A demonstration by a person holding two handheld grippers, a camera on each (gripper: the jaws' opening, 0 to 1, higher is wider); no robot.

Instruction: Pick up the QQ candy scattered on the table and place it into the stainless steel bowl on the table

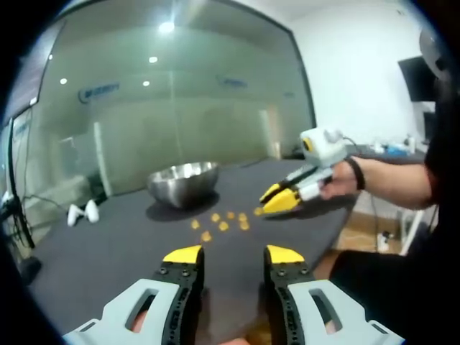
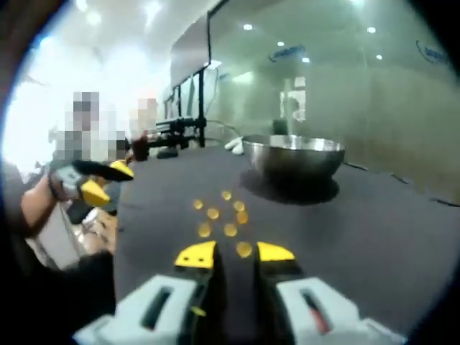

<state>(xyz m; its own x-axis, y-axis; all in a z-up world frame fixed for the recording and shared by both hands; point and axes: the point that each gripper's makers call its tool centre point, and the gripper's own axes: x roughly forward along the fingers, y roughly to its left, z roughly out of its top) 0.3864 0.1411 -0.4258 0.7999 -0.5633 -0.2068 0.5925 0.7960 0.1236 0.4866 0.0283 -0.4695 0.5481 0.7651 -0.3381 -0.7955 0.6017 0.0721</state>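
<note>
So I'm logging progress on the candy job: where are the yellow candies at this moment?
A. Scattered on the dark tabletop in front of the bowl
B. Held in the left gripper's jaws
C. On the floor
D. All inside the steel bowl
A: the candies lie loose on the dark table, short of the stainless steel bowl, with the right gripper close above the nearest ones.

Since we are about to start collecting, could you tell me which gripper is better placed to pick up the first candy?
The right gripper, probably. In the right gripper view its open yellow tips sit just before the nearest candy. The left gripper is open too, but farther back from the candies.
</note>
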